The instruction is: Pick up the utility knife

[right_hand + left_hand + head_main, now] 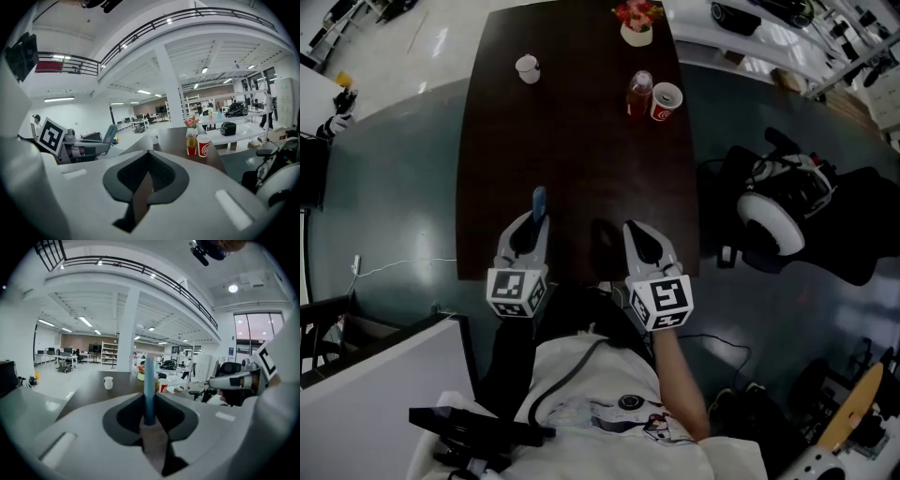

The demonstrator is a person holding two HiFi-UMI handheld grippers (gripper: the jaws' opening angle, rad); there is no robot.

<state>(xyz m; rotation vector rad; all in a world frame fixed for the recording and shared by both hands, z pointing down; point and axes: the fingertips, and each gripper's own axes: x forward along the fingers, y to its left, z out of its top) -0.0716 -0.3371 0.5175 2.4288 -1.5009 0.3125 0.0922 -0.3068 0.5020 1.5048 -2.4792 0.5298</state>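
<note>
The utility knife [539,202] is a slim blue handle that sticks out forward from my left gripper [534,225] over the near edge of the dark table [581,159]. In the left gripper view the knife [149,387] stands upright between the jaws, and my left gripper [149,404] is shut on it, lifted off the tabletop. My right gripper [639,239] hovers beside it to the right, also above the table's near edge. Its jaws meet at the front with nothing between them in the right gripper view [149,157].
At the table's far end stand a white cup [527,67], a bottle of red drink [639,92], a red paper cup [666,99] and a flower pot [637,23]. A black chair with white gear [778,216] stands to the right. A white cable [403,265] lies on the floor at left.
</note>
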